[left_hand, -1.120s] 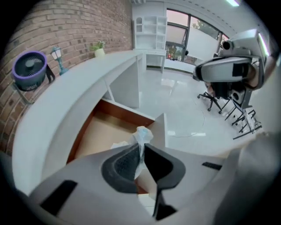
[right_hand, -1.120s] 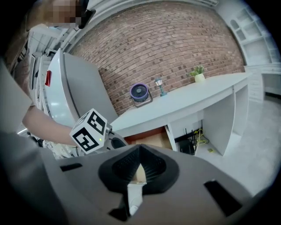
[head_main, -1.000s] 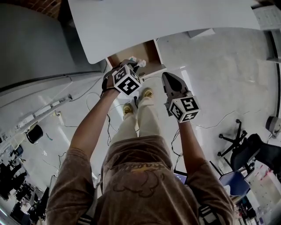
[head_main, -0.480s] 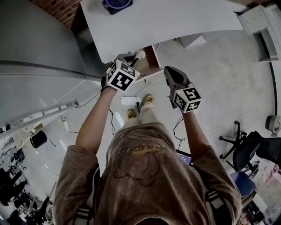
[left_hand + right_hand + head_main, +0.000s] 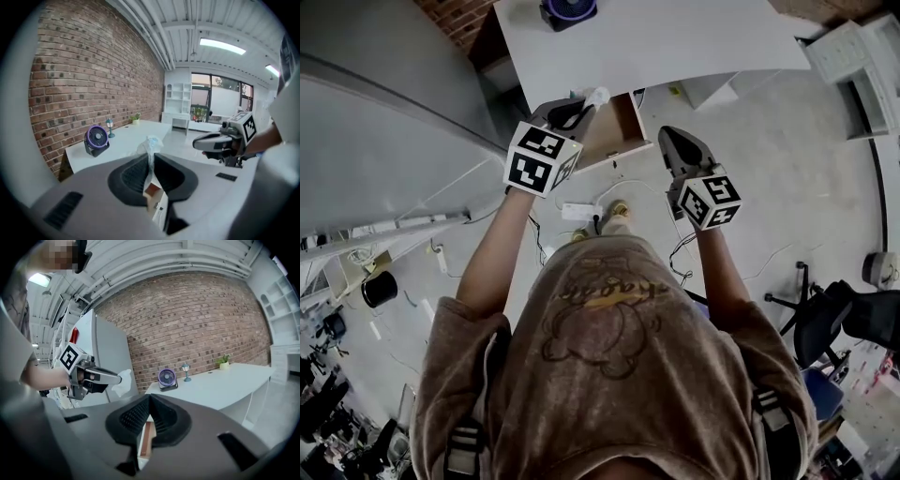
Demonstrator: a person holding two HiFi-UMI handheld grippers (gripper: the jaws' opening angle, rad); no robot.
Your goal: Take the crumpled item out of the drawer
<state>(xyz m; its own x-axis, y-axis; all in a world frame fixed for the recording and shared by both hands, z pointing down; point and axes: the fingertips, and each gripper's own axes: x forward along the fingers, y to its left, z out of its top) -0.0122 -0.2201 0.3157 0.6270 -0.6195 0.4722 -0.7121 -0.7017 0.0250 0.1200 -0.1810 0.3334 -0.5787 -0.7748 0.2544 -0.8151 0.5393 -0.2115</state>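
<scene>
jaws of my left gripper [image 5: 151, 159] pinch the crumpled white item [image 5: 151, 144], lifted out and held above the open drawer [image 5: 614, 131] at the edge of the white desk [image 5: 675, 47]. my right gripper [image 5: 149, 401] hangs alongside, jaws pressed together on nothing.

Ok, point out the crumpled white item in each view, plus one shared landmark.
Head view: crumpled white item top centre, at the left gripper tip.
Left gripper view: item centre, clamped between the jaws.
Right gripper view: item left of centre, at that gripper's tip.
Shared landmark: purple fan.
</scene>
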